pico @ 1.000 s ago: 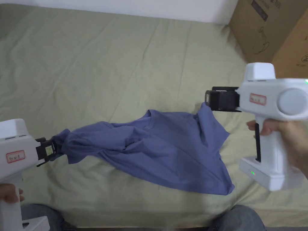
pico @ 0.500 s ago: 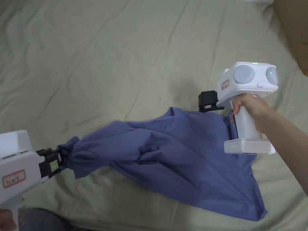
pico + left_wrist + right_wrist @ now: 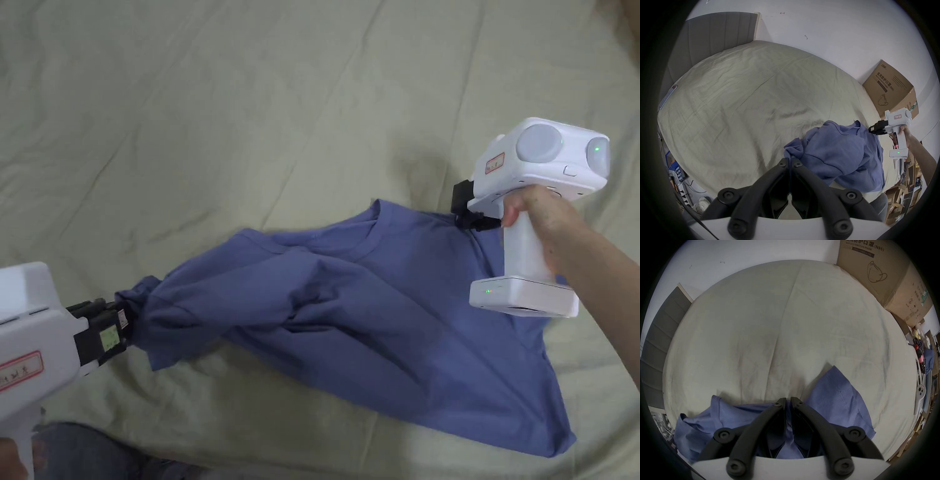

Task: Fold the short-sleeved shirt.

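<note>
A blue short-sleeved shirt (image 3: 375,319) lies rumpled and stretched across the pale green bed sheet (image 3: 250,112). My left gripper (image 3: 122,325) is shut on a bunched end of the shirt (image 3: 834,152) at the lower left, its jaws pressed together on blue cloth (image 3: 790,160). My right gripper (image 3: 459,209) is shut on the shirt's far edge near the collar. In the right gripper view the jaws (image 3: 788,400) close on blue fabric (image 3: 834,402) that spreads to both sides. The shirt's lower hem reaches the bed's near right.
A large cardboard box (image 3: 893,91) stands at the bed's far right corner by the white wall. A grey padded headboard (image 3: 718,40) is at the far left. Clutter and shelves (image 3: 906,191) sit beside the bed on the right. The person's knees (image 3: 94,450) are at the near edge.
The right gripper has moved down and slightly right, bringing its shirt edge onto the sheet. The shirt now lies flatter and wider. The head camera has tilted down. The left gripper keeps its hold.
</note>
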